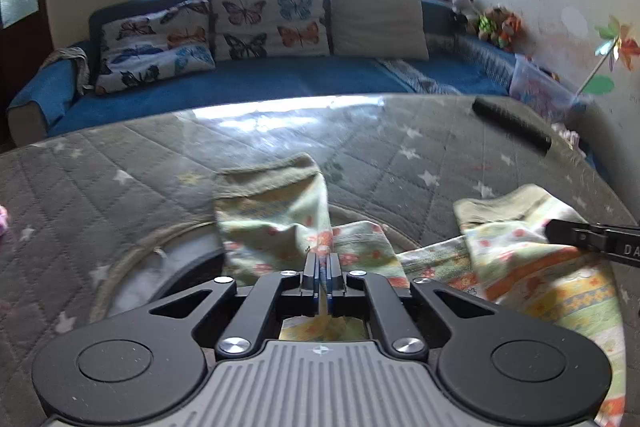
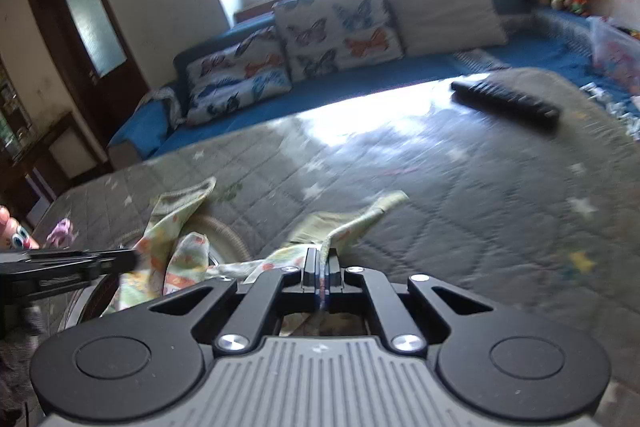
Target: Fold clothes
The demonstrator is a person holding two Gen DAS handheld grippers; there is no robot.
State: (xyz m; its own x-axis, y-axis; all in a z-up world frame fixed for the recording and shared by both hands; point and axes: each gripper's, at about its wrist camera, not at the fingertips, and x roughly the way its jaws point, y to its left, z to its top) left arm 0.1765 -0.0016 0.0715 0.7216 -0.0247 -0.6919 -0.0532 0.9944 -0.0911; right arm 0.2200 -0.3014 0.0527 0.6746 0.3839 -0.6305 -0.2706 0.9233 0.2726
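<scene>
A small pale-green patterned garment with orange flowers and grey-green cuffs lies crumpled on the grey quilted table. My left gripper is shut on a fold of its left leg, the cloth pinched between the pads. In the right wrist view my right gripper is shut on the other leg, whose cuff trails away to the upper right. The right gripper also shows at the right edge of the left wrist view. The left gripper reaches in from the left of the right wrist view.
A black remote control lies at the table's far right. Behind the table runs a blue sofa with butterfly cushions. Soft toys sit at its right end. A pink toy rests near the table's left edge.
</scene>
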